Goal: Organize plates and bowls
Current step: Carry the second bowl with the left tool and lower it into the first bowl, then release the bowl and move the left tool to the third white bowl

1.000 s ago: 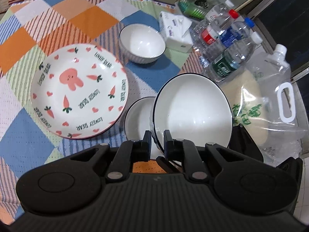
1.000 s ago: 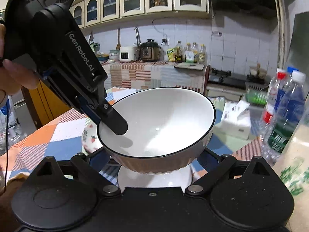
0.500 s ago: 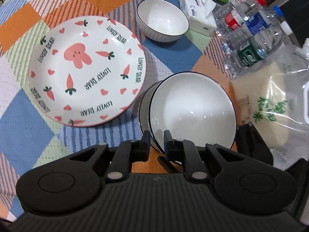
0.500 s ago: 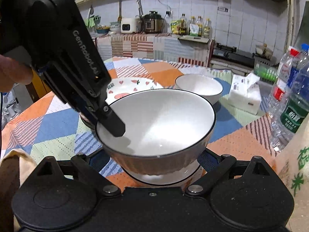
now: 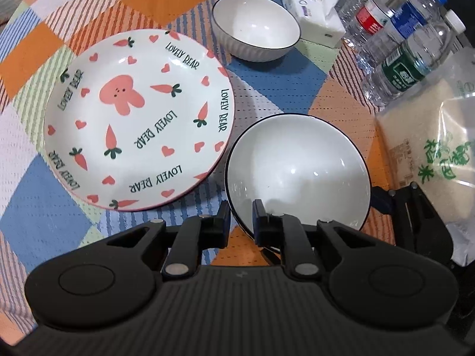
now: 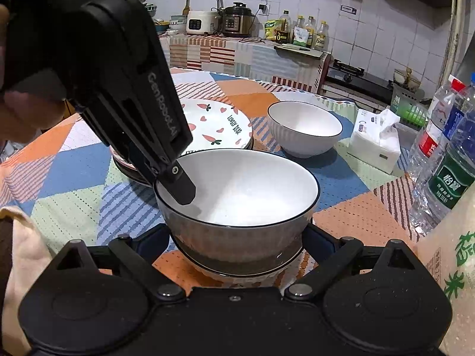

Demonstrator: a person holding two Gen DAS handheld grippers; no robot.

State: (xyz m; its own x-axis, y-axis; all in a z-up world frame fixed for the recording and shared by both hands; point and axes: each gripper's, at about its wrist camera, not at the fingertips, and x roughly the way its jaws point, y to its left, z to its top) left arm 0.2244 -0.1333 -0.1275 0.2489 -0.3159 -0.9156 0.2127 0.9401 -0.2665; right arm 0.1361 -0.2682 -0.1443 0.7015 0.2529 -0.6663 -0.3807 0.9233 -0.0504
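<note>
From the left wrist, the left gripper [image 5: 241,216] is clenched on the near rim of the black-rimmed bowl [image 5: 297,172], one finger inside, one outside. The carrot plate [image 5: 139,118] lies ahead to its left, a second bowl [image 5: 256,28] farther ahead.

From the right wrist, the right gripper [image 6: 237,237] spreads wide around the lower bowl [image 6: 237,270], on which the gripped bowl is nested; whether its pads press, I cannot tell.
</note>
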